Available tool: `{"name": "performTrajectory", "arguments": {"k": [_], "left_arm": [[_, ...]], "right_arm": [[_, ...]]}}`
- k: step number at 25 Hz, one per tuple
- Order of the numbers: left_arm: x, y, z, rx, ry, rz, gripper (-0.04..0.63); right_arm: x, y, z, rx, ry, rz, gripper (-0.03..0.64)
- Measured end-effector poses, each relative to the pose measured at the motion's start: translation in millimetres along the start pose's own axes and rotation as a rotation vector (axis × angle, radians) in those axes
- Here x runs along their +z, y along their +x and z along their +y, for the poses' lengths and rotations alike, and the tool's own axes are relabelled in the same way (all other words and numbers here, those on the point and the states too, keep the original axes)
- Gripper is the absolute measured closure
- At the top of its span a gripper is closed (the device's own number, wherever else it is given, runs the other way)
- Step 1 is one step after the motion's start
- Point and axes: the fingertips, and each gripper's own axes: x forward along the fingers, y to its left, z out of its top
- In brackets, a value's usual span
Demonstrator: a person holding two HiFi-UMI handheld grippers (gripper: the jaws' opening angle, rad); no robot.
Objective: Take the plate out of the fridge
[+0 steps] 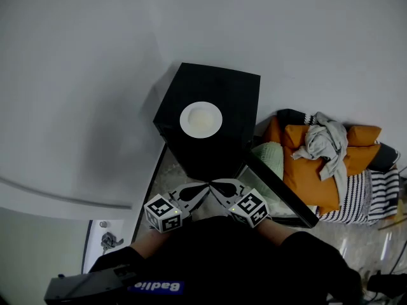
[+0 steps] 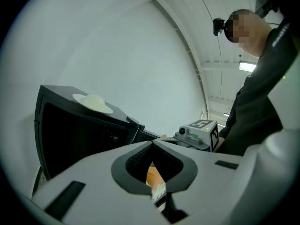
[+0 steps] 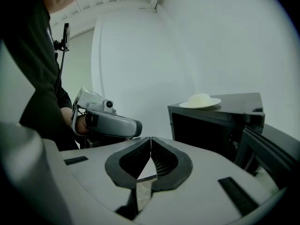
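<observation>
A white plate (image 1: pixel 201 119) with a pale mound on it rests on top of a small black fridge (image 1: pixel 222 88), whose door (image 1: pixel 280 192) hangs open to the right. The plate (image 2: pixel 93 102) also shows in the left gripper view and, as the plate (image 3: pixel 200 101), in the right gripper view. My left gripper (image 1: pixel 205 188) and right gripper (image 1: pixel 215 184) are held close to my body in front of the fridge, tips nearly touching. Both are shut with nothing held: the left gripper (image 2: pixel 152 143) and the right gripper (image 3: pixel 151 138) each show jaws closed together. The fridge's inside (image 3: pixel 206 125) is dark.
A heap of orange cushions and grey clothing (image 1: pixel 324 157) lies right of the fridge, with striped fabric (image 1: pixel 365 196) beside it. A white wall stands behind the fridge. The open door juts out toward my right side.
</observation>
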Motion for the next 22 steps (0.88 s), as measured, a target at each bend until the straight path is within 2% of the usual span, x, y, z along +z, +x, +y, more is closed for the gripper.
{"name": "performTrajectory", "arguments": {"k": [22], "left_arm": [[-0.8, -9.0, -0.7, 0.004, 0.018, 0.015, 0.588]], "right_arm": [[3.1, 4.3, 4.4, 0.006, 0.006, 0.009, 0.606]]}}
